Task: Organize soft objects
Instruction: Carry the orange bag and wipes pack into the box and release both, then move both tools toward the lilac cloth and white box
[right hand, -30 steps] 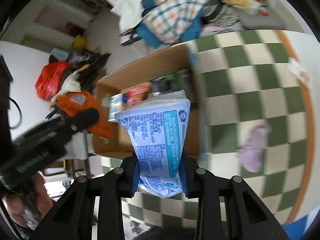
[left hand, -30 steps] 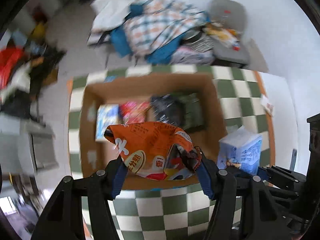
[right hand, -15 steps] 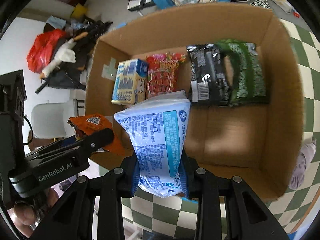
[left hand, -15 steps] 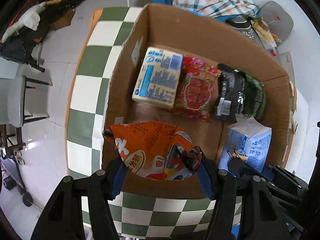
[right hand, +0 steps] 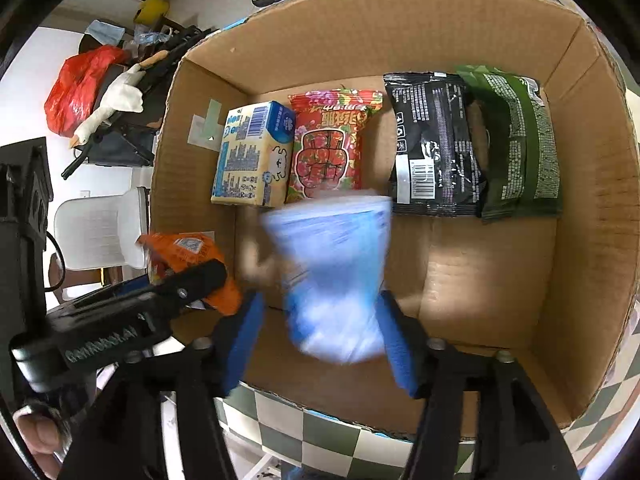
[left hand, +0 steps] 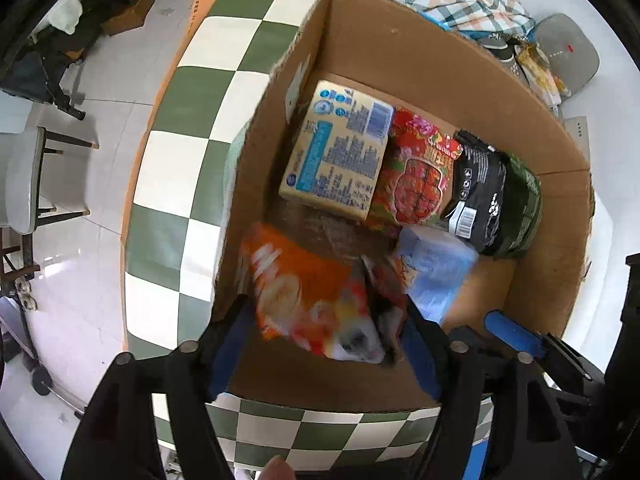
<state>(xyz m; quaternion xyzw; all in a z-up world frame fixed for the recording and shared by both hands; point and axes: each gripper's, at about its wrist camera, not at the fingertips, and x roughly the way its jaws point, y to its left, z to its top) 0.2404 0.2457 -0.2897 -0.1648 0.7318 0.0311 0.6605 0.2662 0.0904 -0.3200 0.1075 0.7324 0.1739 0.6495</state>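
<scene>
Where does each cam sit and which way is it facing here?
Left wrist: on the left gripper, facing steeply down into the cardboard box; jaws opening, blurred orange bag between them; a fingertip shows at the bottom edge.
Right wrist: on the right gripper, also facing down into the box; jaws opening around a blurred blue pack; the left gripper and a hand show at lower left.
Shared: box, both falling packs, yellow pack, red bag, black bag, green bag.
</scene>
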